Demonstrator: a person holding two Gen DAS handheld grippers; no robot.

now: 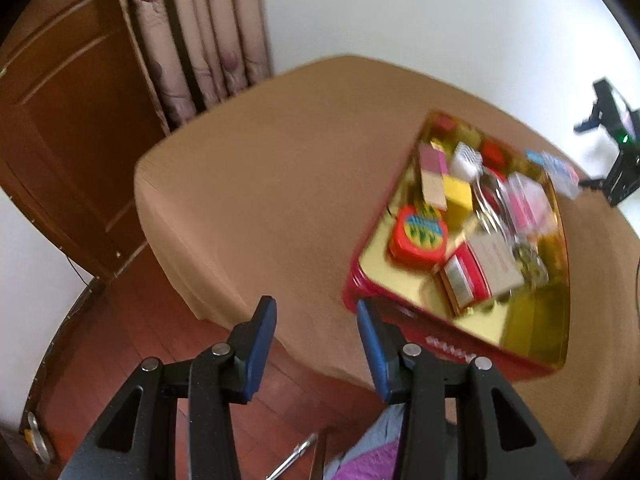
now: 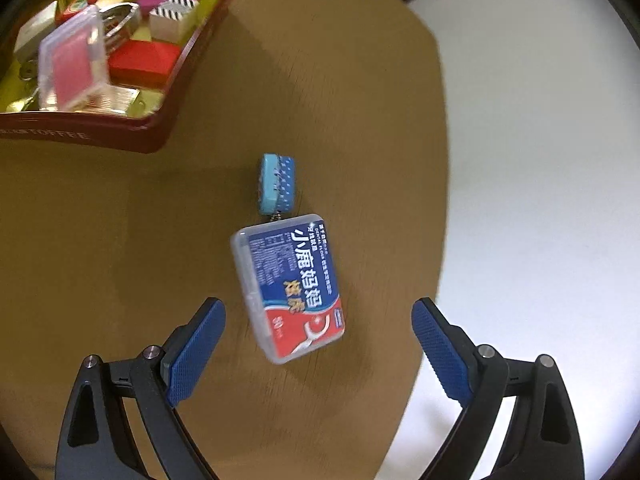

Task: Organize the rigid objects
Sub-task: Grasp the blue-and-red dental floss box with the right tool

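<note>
A red tin with a gold inside point(image 1: 400, 308) point(image 2: 192, 56) stands on the brown table and holds several small boxes, a round red tin point(image 1: 418, 236) and a clear case with a pink card point(image 2: 74, 60). My left gripper point(image 1: 316, 312) is open and empty, just off the tin's near corner. In the right wrist view a clear floss box with a blue and red label point(image 2: 294, 286) lies on the table, with a small light-blue eraser point(image 2: 277, 184) just beyond it. My right gripper point(image 2: 320, 312) is wide open, above and around the floss box.
The brown table point(image 1: 260, 184) ends close to the right of the floss box, over white floor. A wooden door point(image 1: 68, 128) and curtains point(image 1: 200, 32) stand behind the table. The right gripper shows at the far right of the left wrist view point(image 1: 616, 136).
</note>
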